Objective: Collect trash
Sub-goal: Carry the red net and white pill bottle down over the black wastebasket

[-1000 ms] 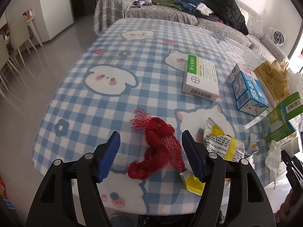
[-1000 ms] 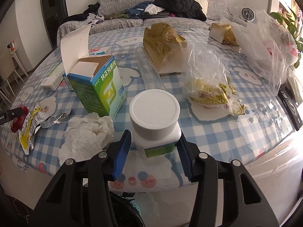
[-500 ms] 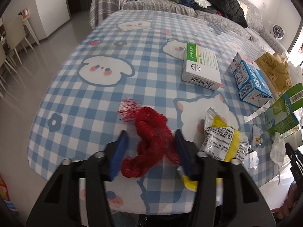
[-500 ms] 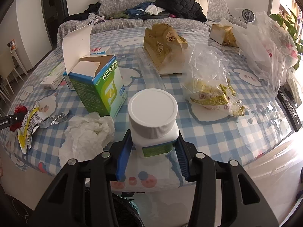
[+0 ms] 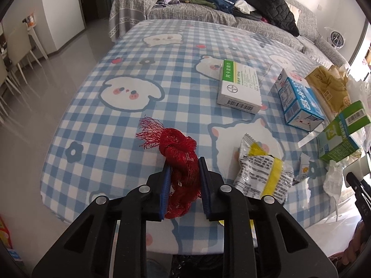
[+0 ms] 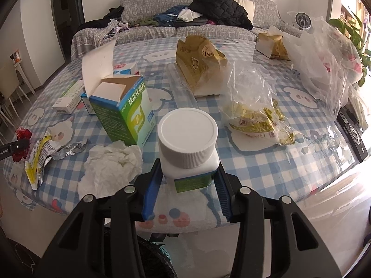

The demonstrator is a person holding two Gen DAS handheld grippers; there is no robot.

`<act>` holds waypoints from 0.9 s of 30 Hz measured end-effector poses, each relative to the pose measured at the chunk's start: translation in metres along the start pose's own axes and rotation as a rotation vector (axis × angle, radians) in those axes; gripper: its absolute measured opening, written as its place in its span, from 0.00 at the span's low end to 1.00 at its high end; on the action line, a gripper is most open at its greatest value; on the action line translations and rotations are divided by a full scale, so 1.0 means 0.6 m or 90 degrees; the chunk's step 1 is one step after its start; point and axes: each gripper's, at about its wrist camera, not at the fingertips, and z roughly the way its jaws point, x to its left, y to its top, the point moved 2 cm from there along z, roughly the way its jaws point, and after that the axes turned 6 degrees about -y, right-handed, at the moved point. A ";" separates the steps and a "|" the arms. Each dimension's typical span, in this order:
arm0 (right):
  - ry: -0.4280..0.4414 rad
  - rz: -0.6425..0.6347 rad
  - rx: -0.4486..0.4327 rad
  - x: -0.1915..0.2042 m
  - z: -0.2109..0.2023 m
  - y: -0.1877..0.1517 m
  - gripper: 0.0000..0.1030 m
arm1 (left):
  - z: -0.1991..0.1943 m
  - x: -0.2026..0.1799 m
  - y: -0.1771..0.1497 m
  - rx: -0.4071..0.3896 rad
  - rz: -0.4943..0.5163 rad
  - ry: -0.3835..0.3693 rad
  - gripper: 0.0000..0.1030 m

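A bunched red net bag (image 5: 178,146) lies near the front edge of the blue checked tablecloth (image 5: 129,139). My left gripper (image 5: 184,162) is closing, and its blue pads press on the net's lower half from both sides. The net's frayed end sticks out to the upper left. In the right wrist view the same net (image 6: 22,134) shows at the far left. My right gripper (image 6: 188,163) is shut on a white pill bottle (image 6: 187,127) with a ribbed white cap and a green label, upright over the table's front edge.
A yellow and silver snack wrapper (image 5: 262,171) lies right of the net. Behind it stand a white medicine box (image 5: 238,88) and a blue carton (image 5: 299,102). An open green carton (image 6: 125,111), crumpled tissue (image 6: 113,166) and clear plastic bags (image 6: 252,97) surround the bottle.
The left jaws have drawn in from wide apart until they pinch the red net. The right jaws tightened slightly on the bottle, which stays in place.
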 end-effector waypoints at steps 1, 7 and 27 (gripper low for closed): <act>0.000 0.000 -0.004 0.000 -0.005 0.000 0.41 | -0.005 -0.001 -0.001 -0.002 0.002 0.000 0.21; 0.006 -0.001 -0.021 0.000 -0.040 -0.001 0.41 | -0.037 -0.009 -0.014 -0.014 0.010 -0.009 0.20; 0.029 -0.016 -0.066 0.002 -0.174 -0.051 0.41 | -0.160 -0.036 -0.114 -0.053 0.021 -0.043 0.20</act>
